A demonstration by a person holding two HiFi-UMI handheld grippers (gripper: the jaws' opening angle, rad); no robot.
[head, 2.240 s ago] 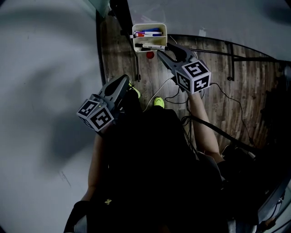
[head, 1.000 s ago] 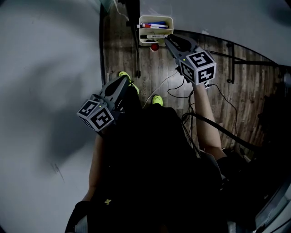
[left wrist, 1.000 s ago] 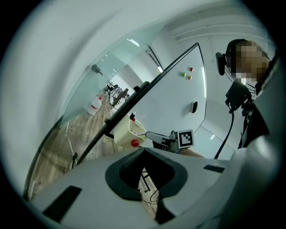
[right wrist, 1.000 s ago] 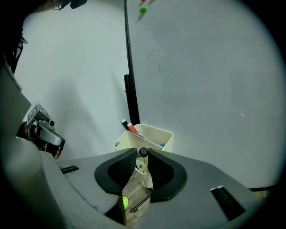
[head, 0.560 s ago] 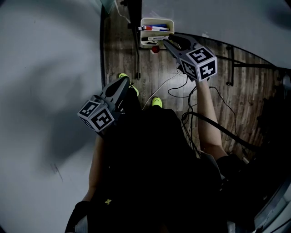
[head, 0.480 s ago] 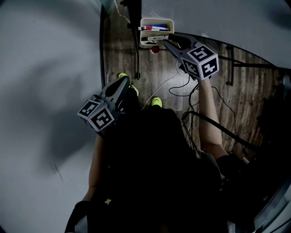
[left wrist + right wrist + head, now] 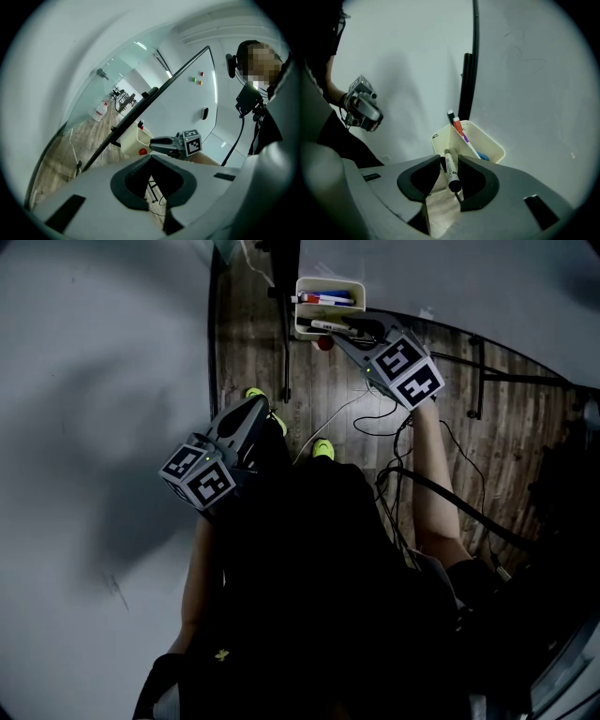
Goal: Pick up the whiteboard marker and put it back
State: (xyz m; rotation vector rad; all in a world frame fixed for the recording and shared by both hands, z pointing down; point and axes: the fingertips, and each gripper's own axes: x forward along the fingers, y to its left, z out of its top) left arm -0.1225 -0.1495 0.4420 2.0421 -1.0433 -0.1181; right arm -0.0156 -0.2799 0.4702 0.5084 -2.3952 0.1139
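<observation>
At the near rim of the bin (image 7: 488, 138), the right gripper (image 7: 449, 163) pinches the marker (image 7: 451, 174) between its pads. The barrel lies along the jaws, its far end pointing at the opening. The left gripper (image 7: 255, 411) hangs low by the person's side, well apart from the bin, its fingers pressed together on nothing.

The main risk, as I judge it, is that the marker's front end catches the near wall instead of clearing it. A release there would drop it to the floor (image 7: 253, 343). The grip is on a smooth round barrel, so a knock against the rim could also swivel or slide it. Other markers (image 7: 460, 129) lean at the back of the bin and may block the way or get pushed.

Room is tight. The board (image 7: 525, 70) stands right behind the bin, and a black post (image 7: 467, 89) rises just beside it on the left. Open space lies above the bin and back toward the person.
</observation>
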